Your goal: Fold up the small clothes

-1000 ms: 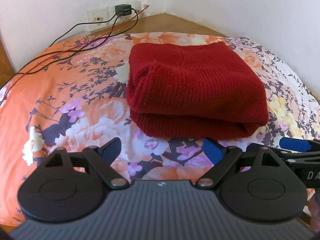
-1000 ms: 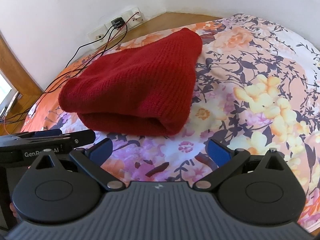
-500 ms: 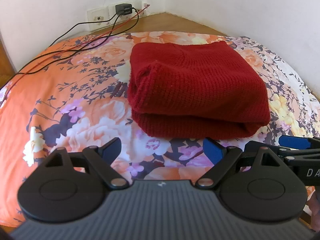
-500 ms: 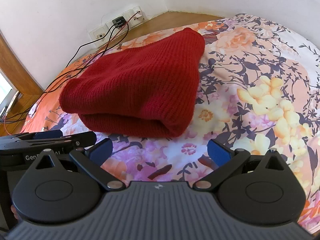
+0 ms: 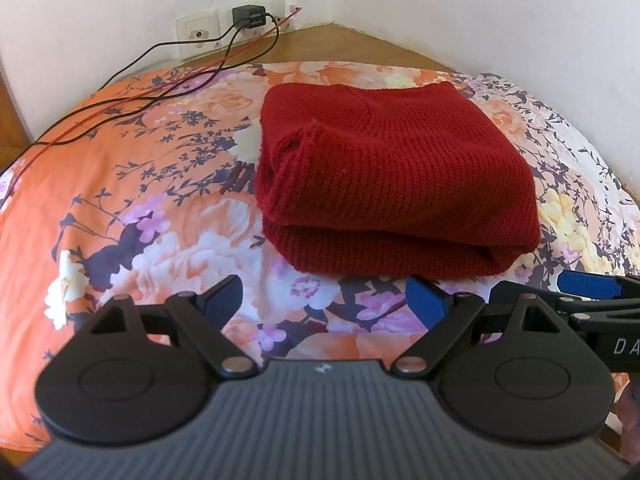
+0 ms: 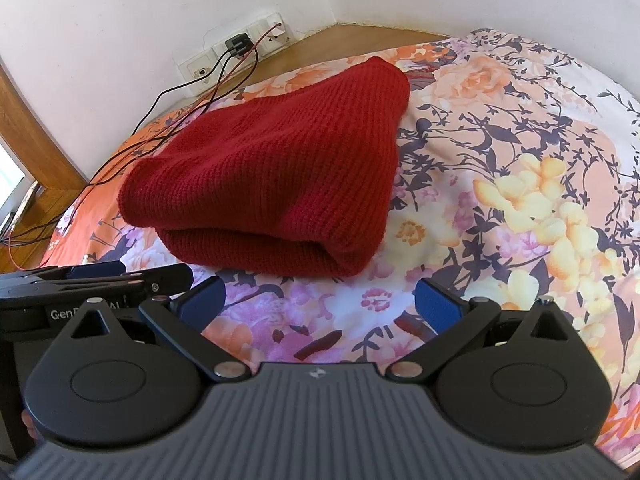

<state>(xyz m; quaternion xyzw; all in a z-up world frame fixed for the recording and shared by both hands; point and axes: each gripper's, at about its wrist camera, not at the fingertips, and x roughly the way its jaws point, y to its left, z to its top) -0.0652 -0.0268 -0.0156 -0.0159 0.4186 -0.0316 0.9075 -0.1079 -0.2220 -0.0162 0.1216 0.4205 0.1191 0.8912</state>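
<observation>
Almost nothing has moved since the earlier frames: both grippers hover at nearly the same place in front of the garment, only a little shifted, and the garment lies as it did. At the far left, black and red cables (image 5: 132, 96) run over the orange part of the floral bedsheet (image 5: 120, 208) up to the wall sockets (image 5: 236, 24), where a black charger (image 5: 249, 15) is plugged in. Next comes the left gripper (image 5: 324, 300), with its blue-padded fingers spread wide and nothing between them; it stays just short of the near edge of the cloth. In the middle lies the dark red knitted garment (image 5: 396, 176), folded into a thick, roughly rectangular bundle on the sheet. Its surface shows fine horizontal ribs, the near edge is a rounded fold with two layers one over the other, and at the left end the loose edges of the layers are visible, slightly open. From the right wrist view the same garment (image 6: 276, 184) looks like a wedge, thick near the camera and narrowing toward the wall. The right gripper (image 6: 320, 304) is released too, its fingers wide apart and empty, above the pale flowers of the sheet just before the bundle. Both grippers are side by side, near each other.
</observation>
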